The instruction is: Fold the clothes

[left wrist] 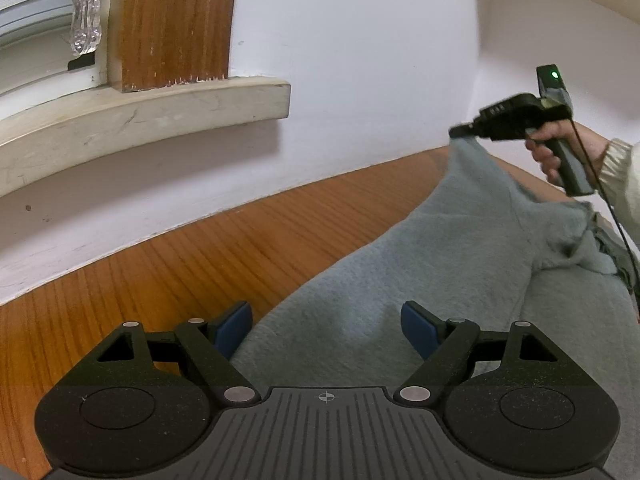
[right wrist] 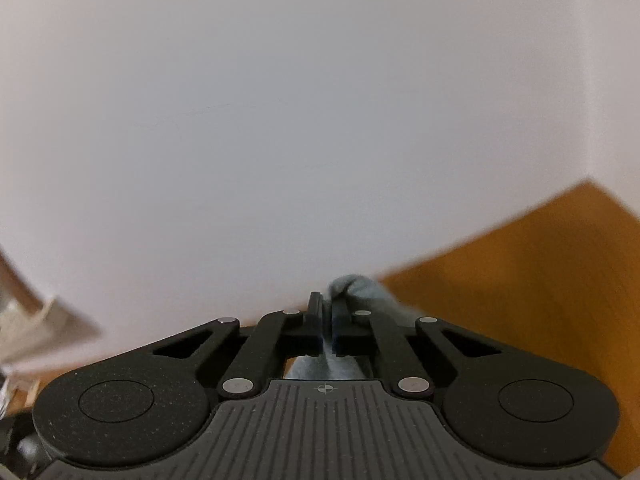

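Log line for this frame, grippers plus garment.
left gripper: open, over garment | right gripper: shut on garment, corner lifted | table

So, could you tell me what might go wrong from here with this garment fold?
1. The right gripper pinches only a small tip of the grey garment, lifted above the wooden table; the cloth could slip out.
2. The left gripper is open over the cloth, pinning nothing, so the whole garment may drag instead of folding.
3. The raised gripper is near the white wall and could bump it.
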Available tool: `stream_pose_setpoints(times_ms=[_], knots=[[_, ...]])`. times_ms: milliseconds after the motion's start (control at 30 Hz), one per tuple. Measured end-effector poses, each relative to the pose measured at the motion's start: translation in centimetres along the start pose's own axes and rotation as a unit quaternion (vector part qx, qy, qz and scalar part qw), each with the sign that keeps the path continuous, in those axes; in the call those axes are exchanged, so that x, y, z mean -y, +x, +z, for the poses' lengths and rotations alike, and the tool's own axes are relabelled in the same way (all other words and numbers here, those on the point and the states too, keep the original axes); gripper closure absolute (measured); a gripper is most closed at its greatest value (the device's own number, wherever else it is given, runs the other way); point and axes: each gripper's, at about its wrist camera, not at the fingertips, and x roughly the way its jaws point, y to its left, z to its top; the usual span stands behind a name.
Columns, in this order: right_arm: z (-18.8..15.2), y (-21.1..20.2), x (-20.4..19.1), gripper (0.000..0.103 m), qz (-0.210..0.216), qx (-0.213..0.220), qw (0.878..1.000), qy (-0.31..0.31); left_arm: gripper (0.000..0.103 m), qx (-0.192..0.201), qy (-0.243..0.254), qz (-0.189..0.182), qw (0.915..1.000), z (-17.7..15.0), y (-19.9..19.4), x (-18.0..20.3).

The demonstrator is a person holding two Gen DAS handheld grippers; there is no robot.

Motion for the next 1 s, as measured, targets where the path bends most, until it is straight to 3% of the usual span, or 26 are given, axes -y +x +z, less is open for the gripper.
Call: stream_pose_setpoints(times_ms=[100, 267, 300, 367, 467, 567, 700, 867, 1000], knots=[[-0.1, 0.5, 0.5, 0.099, -0.007, 0.012, 1.000, -0.005, 0.019, 0.003, -0.006, 0.005, 1.0000, 0.0, -0.1, 0.0], [-1.5, 1.0, 2.2, 0.096, -0.037, -0.022, 0.999, -0.008, 0.018, 0.006, -0.012, 0.011, 0.9998, 0.1, -0.3, -0.2], [-1.8, 0.9, 2.4, 0.093, -0.046, -0.023, 0.999, -0.006, 0.018, 0.007, -0.016, 0.013, 0.9998, 0.1, -0.3, -0.3], [-2.1, 0.4, 2.6, 0.068, -0.052, -0.023, 0.998, 0.000, 0.018, 0.010, -0.023, 0.018, 0.9995, 0.1, -0.4, -0.5], [-2.2, -1.1, 2.2, 0.057, -0.046, -0.025, 0.999, -0.008, 0.018, 0.015, -0.032, 0.026, 0.9990, 0.2, -0.5, -1.0], [-2.9, -3.5, 0.3, 0.056, -0.070, -0.012, 0.995, -0.065, 0.016, 0.015, -0.026, 0.030, 0.9991, 0.4, -0.4, -0.9], [-4.9, -5.6, -2.5, 0.057, -0.043, -0.018, 0.990, -0.132, 0.015, 0.024, 0.020, 0.043, 0.9986, 0.9, -0.3, 0.6], [-7.4, -4.1, -6.8, 0.057, -0.016, -0.039, 0.984, -0.172, 0.014, 0.041, 0.070, 0.042, 0.9958, 2.0, 0.3, 3.2], [-8.8, -1.8, -10.1, 0.056, -0.008, -0.057, 0.979, -0.195, 0.014, 0.014, 0.108, 0.049, 0.9928, 2.0, 2.2, 4.4]])
